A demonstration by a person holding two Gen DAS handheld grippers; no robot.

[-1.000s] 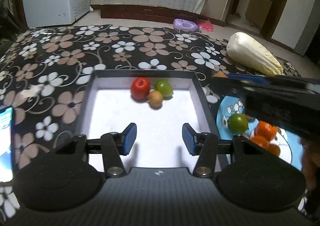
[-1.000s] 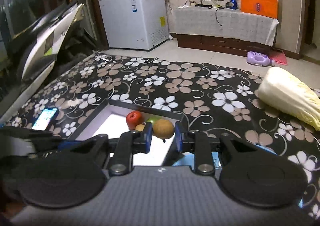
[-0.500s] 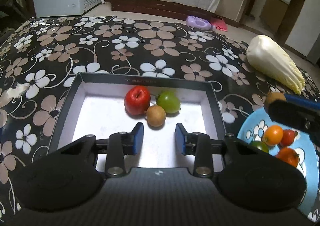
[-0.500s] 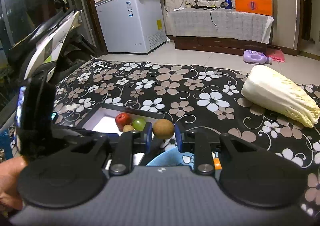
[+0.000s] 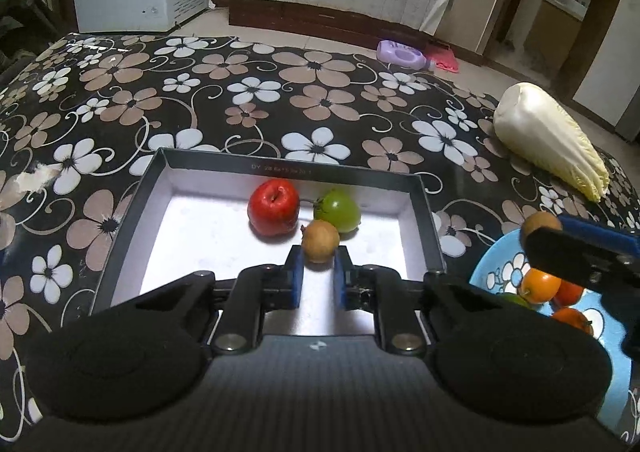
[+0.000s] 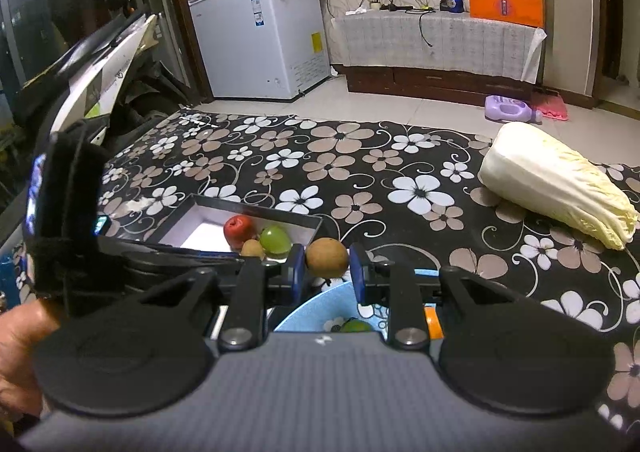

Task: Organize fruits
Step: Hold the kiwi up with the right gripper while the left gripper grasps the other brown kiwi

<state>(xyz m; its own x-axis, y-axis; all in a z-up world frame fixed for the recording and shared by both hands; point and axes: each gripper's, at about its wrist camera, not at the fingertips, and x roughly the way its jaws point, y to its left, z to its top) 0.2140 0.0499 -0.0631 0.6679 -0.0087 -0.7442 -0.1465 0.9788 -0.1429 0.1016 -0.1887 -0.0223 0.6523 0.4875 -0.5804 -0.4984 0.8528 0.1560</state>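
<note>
**Fruit sorting on a flowered tablecloth**

Tiled room behind, with a white freezer (image 6: 262,40) against the wall and a covered side table beside it. Up front, a dark tablecloth (image 5: 248,92) patterned with white and tan flowers. Shallow box (image 5: 430,228) with dark walls and a white floor lying on it, holding three fruits near the far wall: red apple (image 5: 274,212), green fruit (image 5: 338,210) just to its right, small brown fruit (image 5: 320,241) in front of them, close to both.

Left gripper (image 5: 318,276) low over the box floor, blue pads on either side of that small brown fruit, jaws narrowed almost to its width; contact with the pads impossible to tell.

Blue plate (image 5: 494,272) with white flowers just right of the box, carrying several orange fruits (image 5: 540,286) and a green one partly hidden.

Right gripper (image 6: 327,272) raised above the near edge of the plate, jaws closed on a second brown fruit (image 6: 327,257), clamped between the blue pads and clear of the plate. Same fruit visible from the left wrist camera at the gripper's tip, above the plate.

Pale cabbage (image 6: 560,188) lying on its side at the right of the cloth, well apart from box and plate. Purple bottle (image 6: 508,109) on the floor beyond.
</note>
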